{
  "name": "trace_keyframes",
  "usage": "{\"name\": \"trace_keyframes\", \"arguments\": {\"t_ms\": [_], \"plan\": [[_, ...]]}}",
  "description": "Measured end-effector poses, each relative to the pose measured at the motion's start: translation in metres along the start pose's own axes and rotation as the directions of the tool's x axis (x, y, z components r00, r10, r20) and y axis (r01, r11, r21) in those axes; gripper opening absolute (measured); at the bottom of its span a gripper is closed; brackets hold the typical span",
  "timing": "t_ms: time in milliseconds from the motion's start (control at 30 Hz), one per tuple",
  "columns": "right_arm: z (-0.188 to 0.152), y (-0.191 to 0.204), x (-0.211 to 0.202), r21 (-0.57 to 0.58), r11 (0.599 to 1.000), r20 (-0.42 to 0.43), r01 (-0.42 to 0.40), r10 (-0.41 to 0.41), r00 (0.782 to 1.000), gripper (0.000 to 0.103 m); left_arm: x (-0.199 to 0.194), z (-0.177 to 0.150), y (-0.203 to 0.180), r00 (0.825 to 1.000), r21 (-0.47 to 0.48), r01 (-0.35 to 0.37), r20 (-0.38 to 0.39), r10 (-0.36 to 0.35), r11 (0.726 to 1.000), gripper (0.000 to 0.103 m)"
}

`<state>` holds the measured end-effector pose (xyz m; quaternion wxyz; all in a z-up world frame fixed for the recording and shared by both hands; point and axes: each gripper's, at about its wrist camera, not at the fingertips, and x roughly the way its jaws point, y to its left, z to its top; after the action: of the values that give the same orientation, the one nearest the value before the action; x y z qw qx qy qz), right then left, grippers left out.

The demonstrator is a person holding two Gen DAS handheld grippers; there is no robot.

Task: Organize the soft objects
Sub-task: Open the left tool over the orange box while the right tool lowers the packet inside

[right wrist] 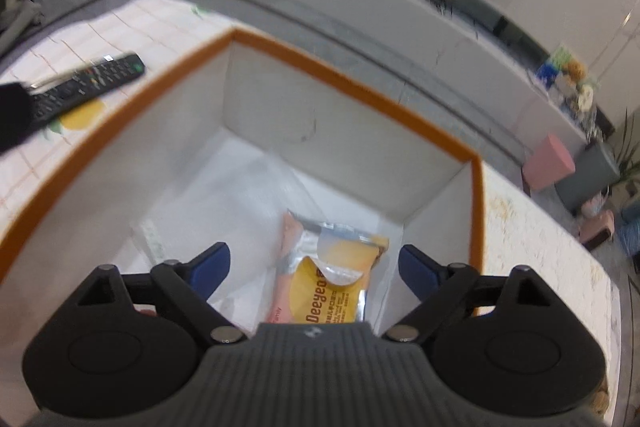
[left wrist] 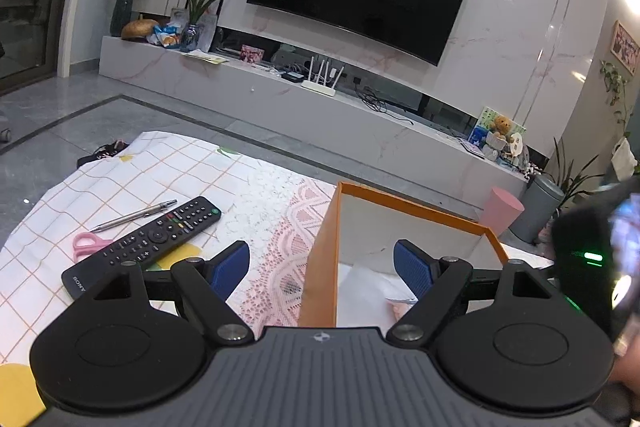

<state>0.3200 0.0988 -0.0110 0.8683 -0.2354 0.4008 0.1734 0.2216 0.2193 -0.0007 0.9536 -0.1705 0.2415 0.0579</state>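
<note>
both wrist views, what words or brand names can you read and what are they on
"SONY": on the near end of the black remote lying on the tablecloth.
"Deeyeo": on the yellow and pink packet lying inside the orange-rimmed box.
Smaller print under "Deeyeo" and along the packet's pink edge: too small to read.
Remote button markings: too small to read.

You can read "SONY" on the near end of the remote control, and "Deeyeo" across the yellow front of the packet lying in the box.
</note>
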Motion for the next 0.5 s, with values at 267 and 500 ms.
{"name": "trace_keyframes", "arguments": {"t_ms": [267,500], "plan": [[-0.017,-0.005,-0.057,-0.009,1.000,0.147,-0.028,0.029,0.989,0.098,-0.005,0.002,-0.012,1.000,0.020,0.024,0.016,-0.024,1.000,0.096],[-0.043,-0.032,-0.101,0.057,0.998,0.215,-0.024,0.011,0.976,0.098,-0.011,0.000,-0.033,0.997,0.086,0.071,0.022,-0.073,0.994,0.096]]}}
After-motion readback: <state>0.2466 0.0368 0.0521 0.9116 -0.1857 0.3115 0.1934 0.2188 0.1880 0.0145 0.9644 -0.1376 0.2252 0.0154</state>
